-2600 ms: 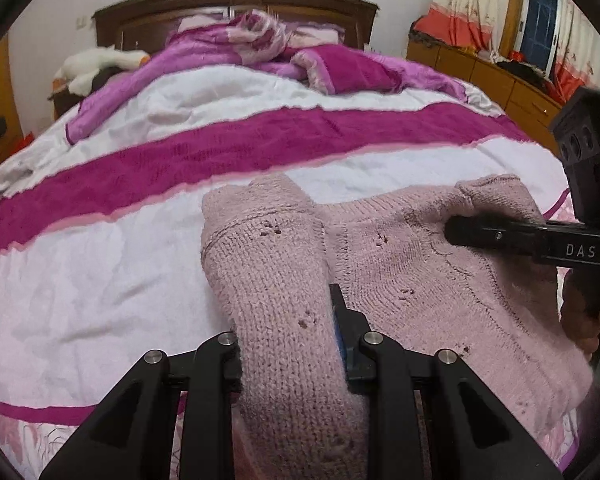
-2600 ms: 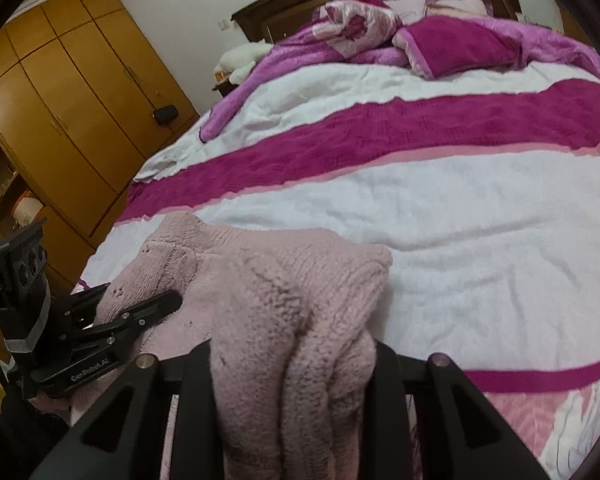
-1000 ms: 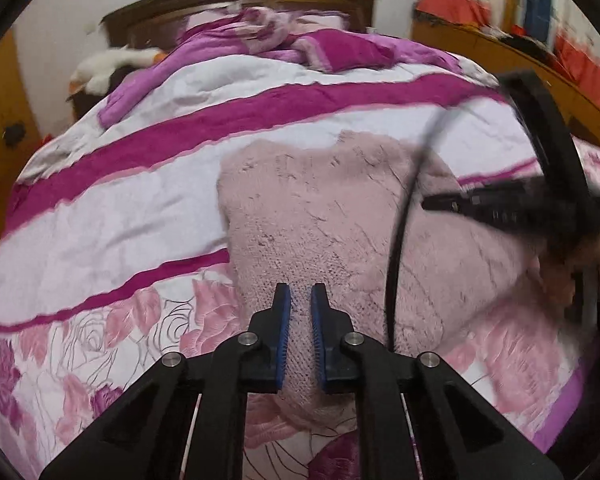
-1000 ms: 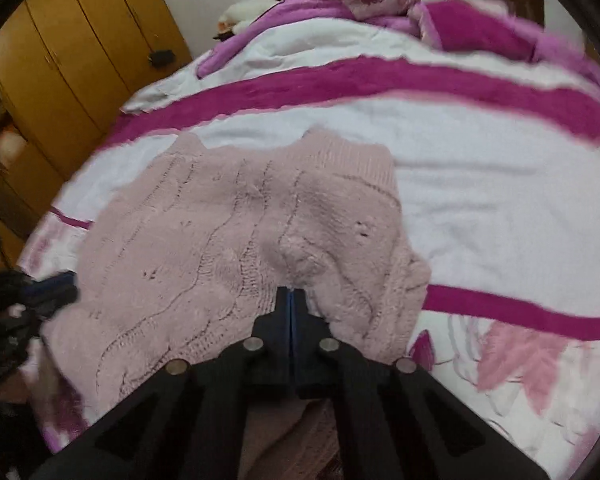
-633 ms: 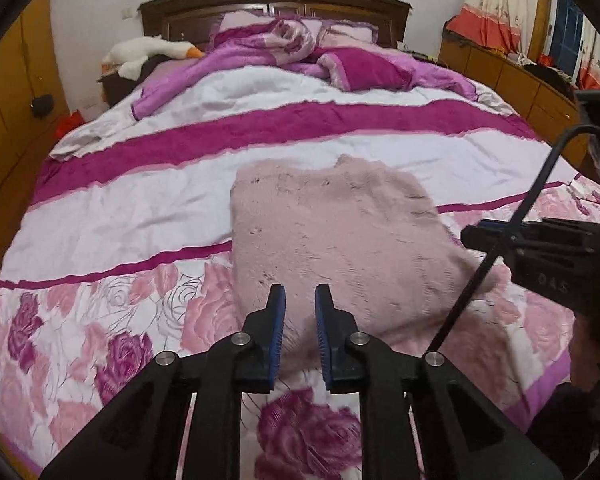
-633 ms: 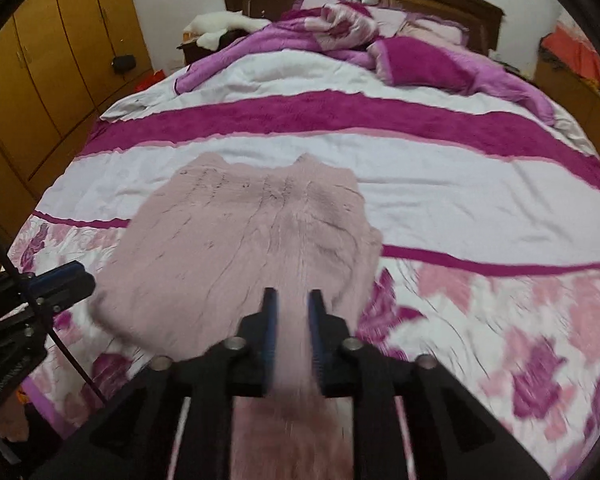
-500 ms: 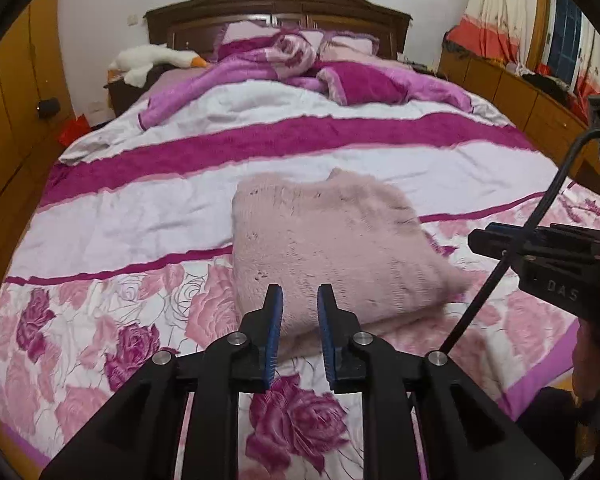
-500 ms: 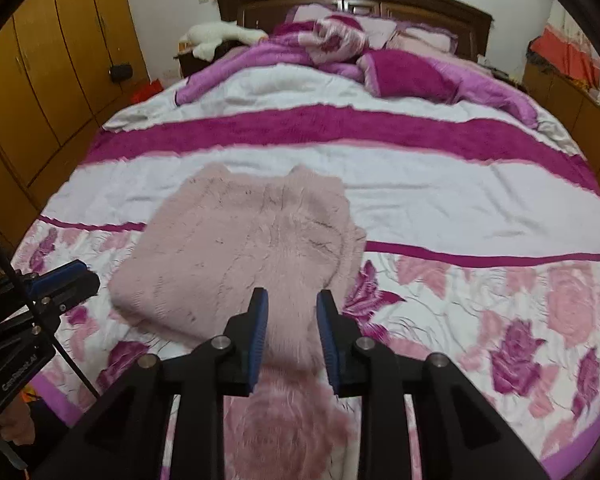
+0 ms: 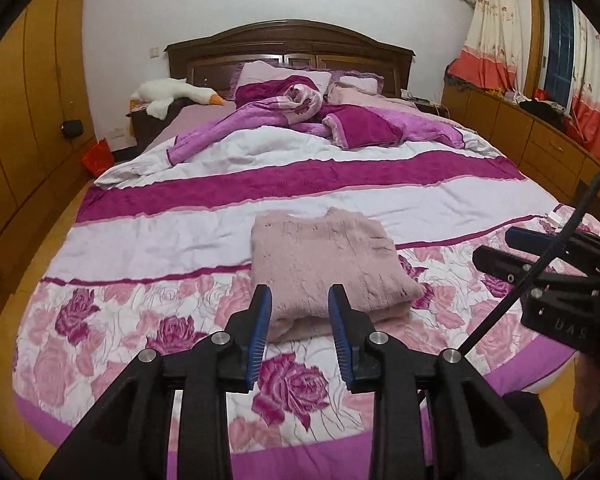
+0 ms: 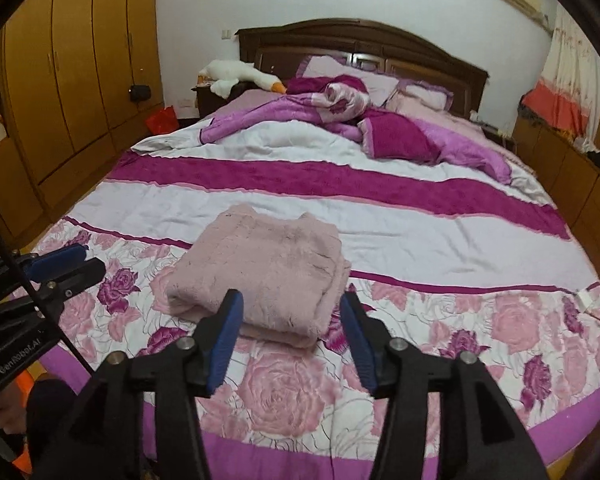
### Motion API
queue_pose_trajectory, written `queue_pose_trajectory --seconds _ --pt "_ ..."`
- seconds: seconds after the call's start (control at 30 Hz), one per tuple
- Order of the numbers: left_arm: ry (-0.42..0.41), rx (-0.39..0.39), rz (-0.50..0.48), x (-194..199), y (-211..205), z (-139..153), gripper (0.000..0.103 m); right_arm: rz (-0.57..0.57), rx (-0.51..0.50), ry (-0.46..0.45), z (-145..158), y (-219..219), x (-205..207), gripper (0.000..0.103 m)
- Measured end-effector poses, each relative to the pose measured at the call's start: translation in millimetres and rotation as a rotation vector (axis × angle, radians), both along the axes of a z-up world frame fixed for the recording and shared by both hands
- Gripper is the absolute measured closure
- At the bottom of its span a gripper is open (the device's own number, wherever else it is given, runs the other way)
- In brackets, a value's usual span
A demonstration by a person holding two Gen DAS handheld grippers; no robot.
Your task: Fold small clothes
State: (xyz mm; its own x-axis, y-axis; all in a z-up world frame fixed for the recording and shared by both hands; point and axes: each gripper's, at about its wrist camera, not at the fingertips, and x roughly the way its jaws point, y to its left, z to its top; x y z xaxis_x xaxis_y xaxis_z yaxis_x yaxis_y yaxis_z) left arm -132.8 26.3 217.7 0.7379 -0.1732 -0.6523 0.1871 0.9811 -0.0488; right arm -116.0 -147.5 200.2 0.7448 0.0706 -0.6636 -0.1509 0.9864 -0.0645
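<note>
holding both tools above the bed (image 9: 140, 216), we keep the left hand-held gripper (image 9: 300, 330) and right hand-held gripper (image 10: 292, 336) empty, jaws opening. we see the folded pink sweater (image 10: 260, 268) lying on the floral bedspread, apart from both.

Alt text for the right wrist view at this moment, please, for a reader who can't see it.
A folded pink knitted sweater lies on a bed with a floral and magenta-striped cover, nothing gripping it. The right gripper, jaws opening and empty, hangs above its near edge; the left gripper shows at the left edge.
</note>
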Motion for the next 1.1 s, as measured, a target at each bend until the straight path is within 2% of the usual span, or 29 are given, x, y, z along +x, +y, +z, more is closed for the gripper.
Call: queue_pose_trajectory --seconds 0.17,0.4,0.67,0.9,1.1 --pt "0.019 0.012 0.025 -21 0 -9 0.092 -0.012 -0.013 0.019 -9 0 -22 0.039" --pt "0.092 -0.025 0.028 -41 0 -40 0.092 -0.010 -0.004 0.061 -34 -2 -43 0.036" --pt "0.182 -0.015 0.036 -36 -4 -80 0.092 -0.022 0.021 0.144 -78 -5 -38 0.036" --pt "0.242 -0.022 0.062 -31 5 -108 0.092 -0.017 -0.024 0.224 -122 7 -33 0.036" --pt "0.285 -0.022 0.077 -30 14 -132 0.092 -0.007 -0.019 0.271 -149 12 -33 0.036"
